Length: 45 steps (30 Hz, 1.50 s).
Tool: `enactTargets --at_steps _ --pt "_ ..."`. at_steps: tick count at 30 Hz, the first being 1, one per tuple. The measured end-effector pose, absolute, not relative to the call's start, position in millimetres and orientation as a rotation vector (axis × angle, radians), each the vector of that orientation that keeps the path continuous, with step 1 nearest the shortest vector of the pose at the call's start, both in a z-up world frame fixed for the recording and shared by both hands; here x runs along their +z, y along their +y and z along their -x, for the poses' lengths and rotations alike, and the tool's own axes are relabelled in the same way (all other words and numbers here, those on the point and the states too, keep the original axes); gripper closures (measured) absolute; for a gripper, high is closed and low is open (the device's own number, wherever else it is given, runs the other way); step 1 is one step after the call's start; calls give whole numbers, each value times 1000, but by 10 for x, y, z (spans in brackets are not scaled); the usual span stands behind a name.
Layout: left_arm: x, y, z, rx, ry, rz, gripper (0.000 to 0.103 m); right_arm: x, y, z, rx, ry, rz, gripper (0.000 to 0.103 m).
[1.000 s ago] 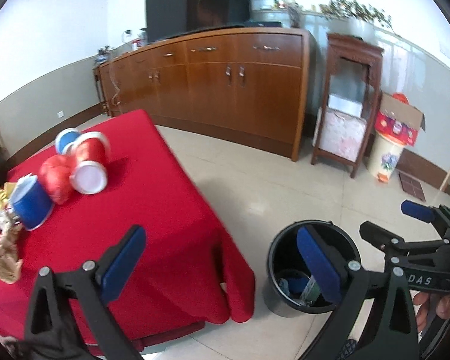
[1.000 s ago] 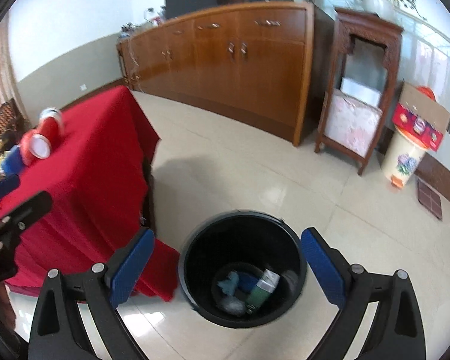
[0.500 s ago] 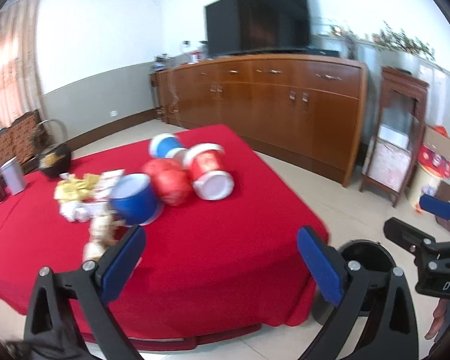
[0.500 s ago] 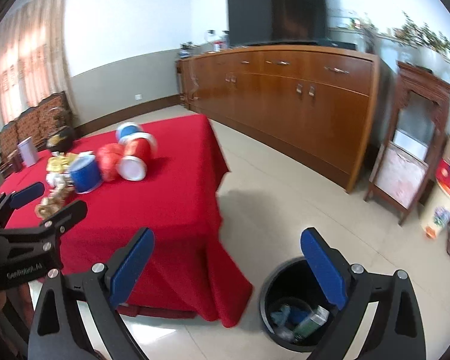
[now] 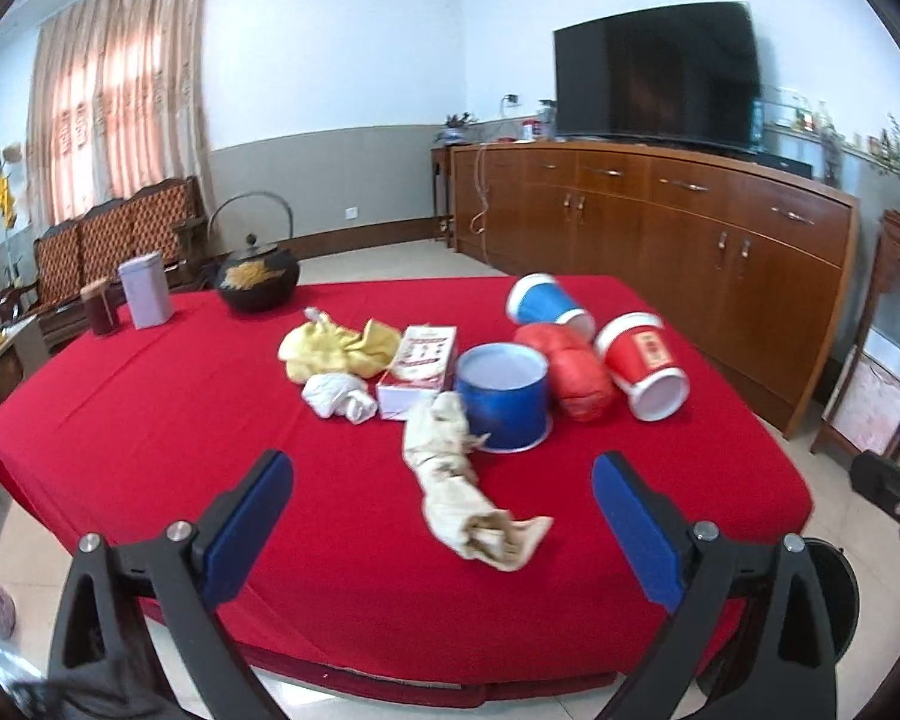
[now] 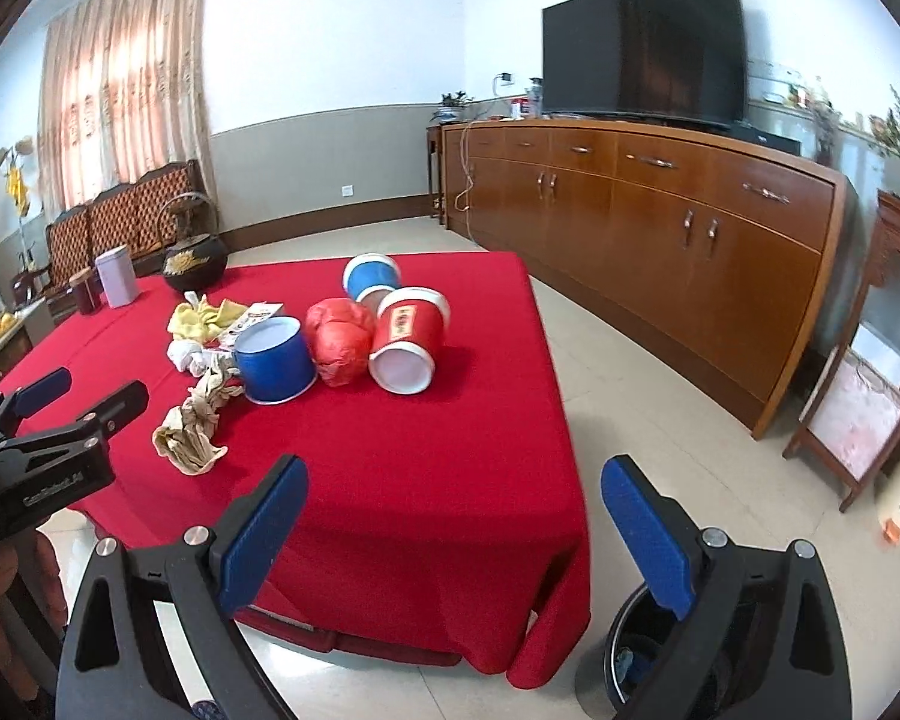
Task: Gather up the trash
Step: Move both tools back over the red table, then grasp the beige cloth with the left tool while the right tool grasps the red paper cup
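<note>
Swung from black bin (image 6: 642,654) up to table; left gripper (image 5: 444,516) wide open, empty, crumpled beige paper (image 5: 462,492) between fingers, right gripper (image 6: 450,516) likewise.

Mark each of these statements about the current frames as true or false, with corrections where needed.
1. Both grippers are empty and open: left gripper, right gripper. True.
2. The red cup stands upright. False: it lies on its side.
3. The beige crumpled paper touches the nearer blue cup. True.
4. The trash bin sits on the table. False: it stands on the floor beside the table.
</note>
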State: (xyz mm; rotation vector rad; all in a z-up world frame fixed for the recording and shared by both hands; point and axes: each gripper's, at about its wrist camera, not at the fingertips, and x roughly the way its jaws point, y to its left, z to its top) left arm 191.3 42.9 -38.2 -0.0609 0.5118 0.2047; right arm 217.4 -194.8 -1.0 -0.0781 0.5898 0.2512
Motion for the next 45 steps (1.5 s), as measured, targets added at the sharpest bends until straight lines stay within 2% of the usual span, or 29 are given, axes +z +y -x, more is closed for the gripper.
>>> enactTargets --at_steps 13,19,20,21,22,23,31,33,40,41,45 --pt "-703 587 -2289 206 590 90 13 -260 -1784 -2664 255 649 91 5" --pt "-823 652 -2419 194 618 101 24 -401 -1653 -2897 274 677 95 7" --pt "-852 669 -2444 183 626 105 36 -418 -1628 -2935 279 681 95 8" --pt "-876 686 -2464 169 635 108 59 -436 -1595 -2986 284 685 96 9" --pt "-895 714 -2481 147 644 119 71 -450 -1563 -3037 288 688 96 10" --pt "-888 734 -2485 132 637 132 76 -462 -1531 -3085 293 691 95 12" --pt "-849 896 -2606 165 611 126 77 -580 -1281 -3562 310 729 98 25" --pt "-863 943 -2659 165 619 126 77 -610 -1250 -3664 311 740 96 33" --pt "-892 982 -2712 164 625 118 77 -698 -1153 -3977 324 777 82 35" --pt "-896 990 -2709 164 625 122 77 -709 -1147 -4010 325 785 80 45" --pt "-884 1006 -2651 169 623 121 77 -629 -1180 -3917 325 751 74 45"
